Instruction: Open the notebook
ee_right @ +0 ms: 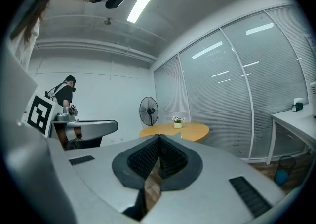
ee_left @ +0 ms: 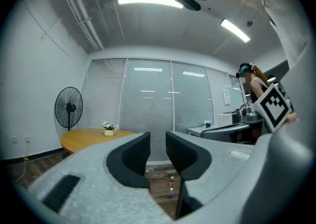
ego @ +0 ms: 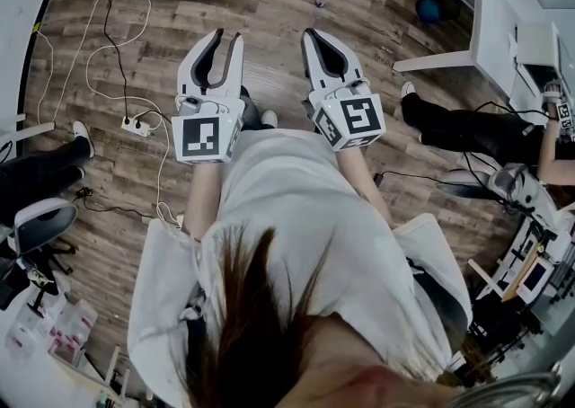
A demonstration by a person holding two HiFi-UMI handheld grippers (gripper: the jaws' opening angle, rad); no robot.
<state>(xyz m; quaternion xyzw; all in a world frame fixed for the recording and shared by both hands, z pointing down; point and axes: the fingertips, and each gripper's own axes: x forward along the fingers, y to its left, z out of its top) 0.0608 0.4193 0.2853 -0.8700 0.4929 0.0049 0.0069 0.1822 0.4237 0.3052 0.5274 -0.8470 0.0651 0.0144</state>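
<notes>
- Held both tools out level in front of me, over bare wood floor; no work surface under them.
- Left gripper: jaws stood apart, with a clear gap and nothing between the pads. Through the gap I saw only floor and two small bottles standing on it, well ahead of me.
- Right gripper: jaws together, ribbed pads meeting at the tips, clamped on nothing.
- Notebook: not in any view. It was not on the floor below me, and not on the round wooden table by the glass wall. That table carried only a small pot of flowers near its far edge, with a standing fan just behind its left edge.
- White power strip and loose cable lay on the floor to my left; a trip risk if I stepped that way.
- Step in hand, as I judged it: none of the opening was begun. This looked like the ready stance before the approach.
- Next move, as I judged it: find the notebook first and bring the tools over it. Then one jaw pair steadies the book while the other catches the cover's free edge and lifts it. The right jaws would have to part before they could take anything.
</notes>
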